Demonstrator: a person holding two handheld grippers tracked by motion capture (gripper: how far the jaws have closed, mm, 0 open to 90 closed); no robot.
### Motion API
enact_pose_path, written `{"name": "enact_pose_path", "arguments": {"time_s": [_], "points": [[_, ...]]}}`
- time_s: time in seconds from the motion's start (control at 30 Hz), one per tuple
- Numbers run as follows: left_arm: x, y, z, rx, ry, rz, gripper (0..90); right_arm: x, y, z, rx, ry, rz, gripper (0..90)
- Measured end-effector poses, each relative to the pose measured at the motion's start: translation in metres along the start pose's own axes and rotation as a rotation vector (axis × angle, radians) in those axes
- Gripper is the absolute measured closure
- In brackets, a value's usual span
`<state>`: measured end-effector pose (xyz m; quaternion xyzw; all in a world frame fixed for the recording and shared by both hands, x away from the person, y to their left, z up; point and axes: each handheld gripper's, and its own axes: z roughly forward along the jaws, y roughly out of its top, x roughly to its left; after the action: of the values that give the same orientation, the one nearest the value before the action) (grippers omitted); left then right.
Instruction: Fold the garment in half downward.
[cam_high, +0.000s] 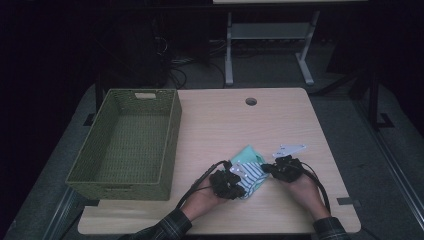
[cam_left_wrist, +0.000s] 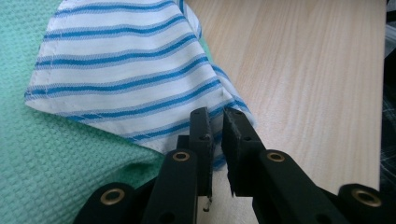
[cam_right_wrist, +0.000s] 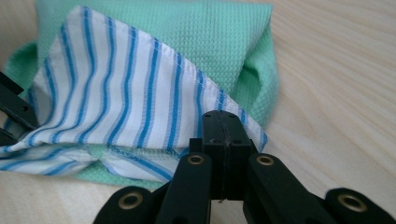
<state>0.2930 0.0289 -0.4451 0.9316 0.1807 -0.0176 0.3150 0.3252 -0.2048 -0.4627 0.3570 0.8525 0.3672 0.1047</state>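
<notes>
High view: both jaws pinch striped cloth (cam_high: 251, 175) on green towel (cam_high: 248, 154), basket (cam_high: 127, 142) well left.

Blue-striped white cloth (cam_right_wrist: 116, 102) folded atop green waffle cloth (cam_right_wrist: 219, 42), near table's front edge.

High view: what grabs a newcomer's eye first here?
The blue-striped white cloth lying on a green waffle cloth near the table's front edge, with the left gripper and right gripper pinching it from either side. In the right gripper view the fingers are clamped on the striped hem. The empty green woven basket stands at the table's left.
</notes>
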Motion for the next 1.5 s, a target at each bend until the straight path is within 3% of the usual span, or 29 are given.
{"name": "enact_pose_path", "arguments": {"time_s": [0.17, 0.33, 0.47, 0.57, 0.67, 0.93, 1.13, 1.33, 1.5], "points": [[0.005, 0.003, -0.021, -0.055, 0.012, -0.016, 85.3, 0.001, 0.013, -0.008, -0.031, 0.023, -0.010, 89.6], [0.020, 0.005, -0.041, -0.109, 0.070, -0.059, 89.5, -0.001, 0.030, -0.005, -0.051, 0.044, -0.017, 89.7], [0.035, 0.004, -0.050, -0.122, 0.110, -0.098, 89.6, -0.003, 0.043, 0.002, -0.070, 0.055, -0.018, 89.7], [0.045, 0.003, -0.050, -0.116, 0.149, -0.126, 89.6, -0.003, 0.054, 0.009, -0.078, 0.066, -0.021, 89.7], [0.052, 0.001, -0.047, -0.111, 0.163, -0.147, 89.5, -0.002, 0.062, 0.019, -0.082, 0.072, -0.032, 89.7], [0.056, -0.003, -0.030, -0.034, 0.174, -0.138, 89.6, -0.001, 0.065, 0.045, -0.044, 0.081, -0.037, 89.7], [0.061, -0.009, -0.017, 0.029, 0.189, -0.137, 89.6, 0.000, 0.060, 0.058, 0.020, 0.053, -0.070, 89.8], [0.060, -0.010, -0.017, 0.028, 0.190, -0.138, 89.5, -0.001, 0.058, 0.058, 0.010, 0.055, -0.067, 89.7], [0.051, -0.013, -0.033, -0.015, 0.160, -0.145, 88.2, -0.011, 0.061, 0.044, -0.054, 0.039, -0.039, 89.6]]}}
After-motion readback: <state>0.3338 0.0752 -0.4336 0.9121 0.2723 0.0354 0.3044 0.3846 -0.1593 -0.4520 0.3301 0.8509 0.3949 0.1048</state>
